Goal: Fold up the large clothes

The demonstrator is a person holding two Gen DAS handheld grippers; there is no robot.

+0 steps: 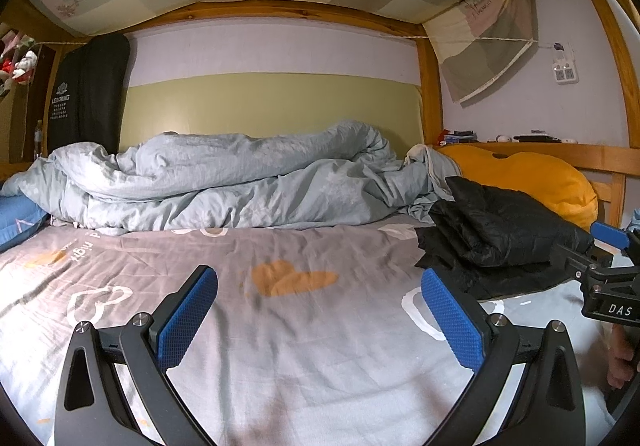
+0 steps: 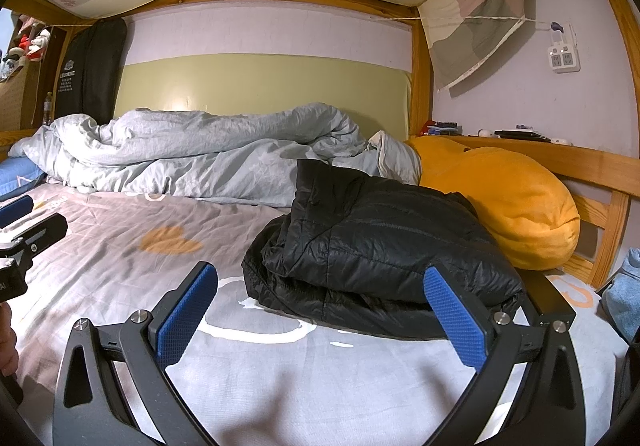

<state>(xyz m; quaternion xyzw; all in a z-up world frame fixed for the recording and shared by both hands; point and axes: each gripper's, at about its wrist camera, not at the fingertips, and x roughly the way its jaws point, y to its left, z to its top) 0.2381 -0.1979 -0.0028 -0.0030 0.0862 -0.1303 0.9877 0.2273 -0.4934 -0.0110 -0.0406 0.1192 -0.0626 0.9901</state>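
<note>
A black puffer jacket lies folded in a thick stack on the grey heart-print bed sheet, next to an orange pillow. It also shows in the left wrist view at the right. My right gripper is open and empty, its fingers just in front of the jacket's near edge. My left gripper is open and empty over bare sheet, left of the jacket. The right gripper's body shows at the right edge of the left wrist view.
A crumpled light-blue duvet lies along the wall side of the bed. An orange pillow leans on the wooden headboard rail. A blue cushion sits at the far left. A wooden bunk frame and checked cloth hang overhead.
</note>
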